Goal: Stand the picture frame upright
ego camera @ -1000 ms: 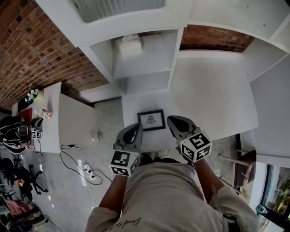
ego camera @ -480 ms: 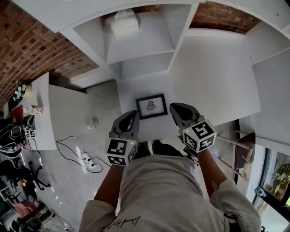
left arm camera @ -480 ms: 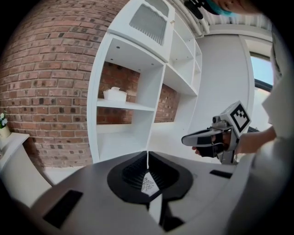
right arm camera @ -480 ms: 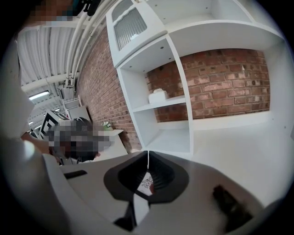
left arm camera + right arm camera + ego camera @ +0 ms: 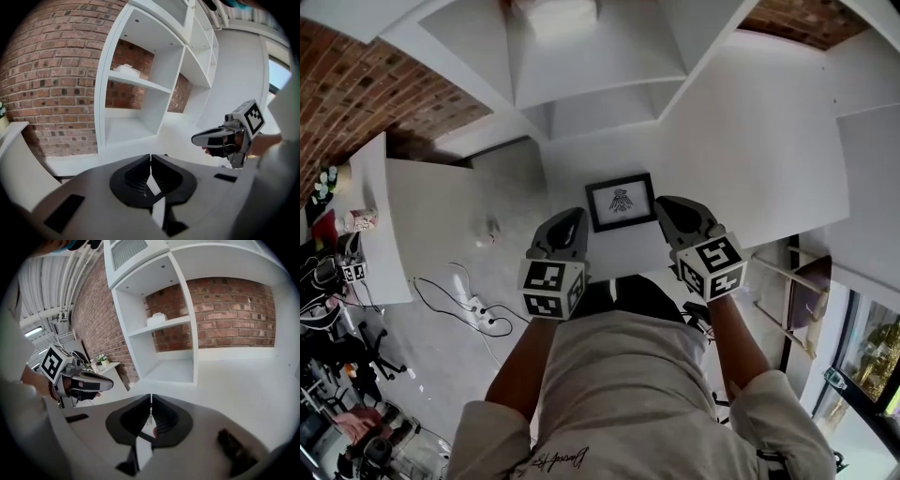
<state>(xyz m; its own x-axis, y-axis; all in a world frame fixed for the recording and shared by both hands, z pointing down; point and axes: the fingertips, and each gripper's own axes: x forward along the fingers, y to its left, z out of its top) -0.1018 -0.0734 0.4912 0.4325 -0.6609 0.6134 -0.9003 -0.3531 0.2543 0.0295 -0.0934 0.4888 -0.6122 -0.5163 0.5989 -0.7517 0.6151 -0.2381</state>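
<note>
A black picture frame point(image 5: 621, 201) with a small dark drawing lies flat on the white table point(image 5: 750, 159), near its front edge. My left gripper point(image 5: 573, 217) hovers just left of the frame's near left corner with its jaws shut and nothing in them. My right gripper point(image 5: 664, 203) is close beside the frame's right edge, also shut and empty. In the left gripper view the jaws point(image 5: 150, 161) meet in a thin line, and the right gripper point(image 5: 209, 138) shows at the right. The right gripper view shows its own jaws point(image 5: 150, 401) together and the left gripper point(image 5: 96, 383) at the left.
White shelving point(image 5: 600, 66) stands behind the table against a brick wall point(image 5: 366, 84), with a white box point(image 5: 555, 17) on one shelf. A white side desk point(image 5: 370, 225) with small items is at the left. A power strip with cables point(image 5: 478, 314) lies on the floor.
Both grippers have moved forward and now flank the frame's near corners. The head view has shifted, so the frame and shelving sit higher in it. The jaws stay shut.
</note>
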